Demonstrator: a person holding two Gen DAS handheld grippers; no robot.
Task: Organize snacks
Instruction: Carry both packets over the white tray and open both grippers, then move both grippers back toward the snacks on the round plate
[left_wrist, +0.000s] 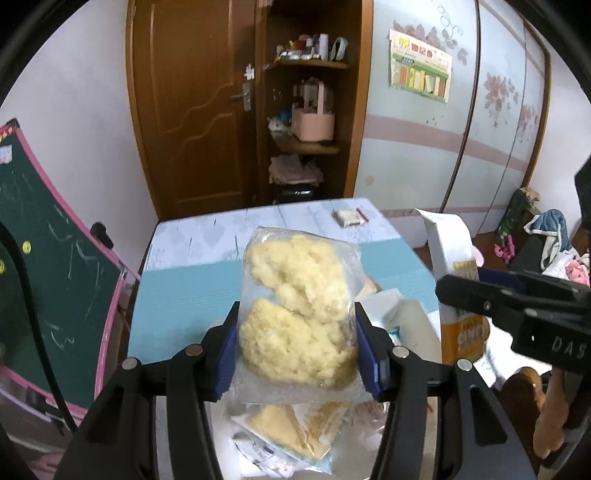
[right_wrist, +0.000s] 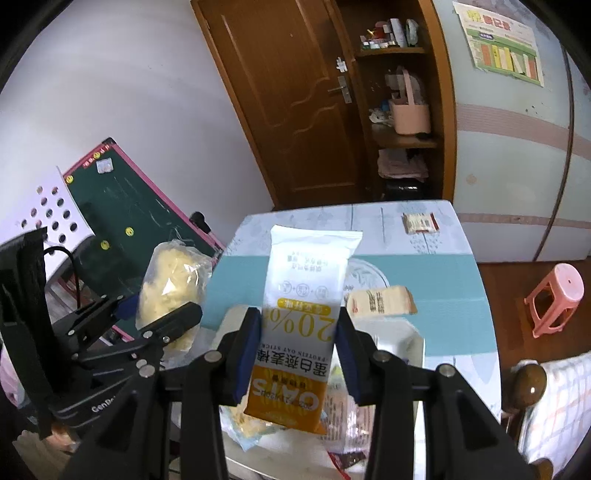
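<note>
My left gripper is shut on a clear bag of yellow crumbly cakes, held up above the blue-topped table. My right gripper is shut on a white and orange oat-stick packet, also lifted over the table. The left gripper with its cake bag shows at the left of the right wrist view. The right gripper's finger and the oat packet show at the right of the left wrist view. More snack packets lie heaped below the grippers.
A small red and white packet lies at the table's far end; another pale packet lies mid-table beside a white tray. A green chalkboard leans left of the table. A pink stool stands right. Door and shelves behind.
</note>
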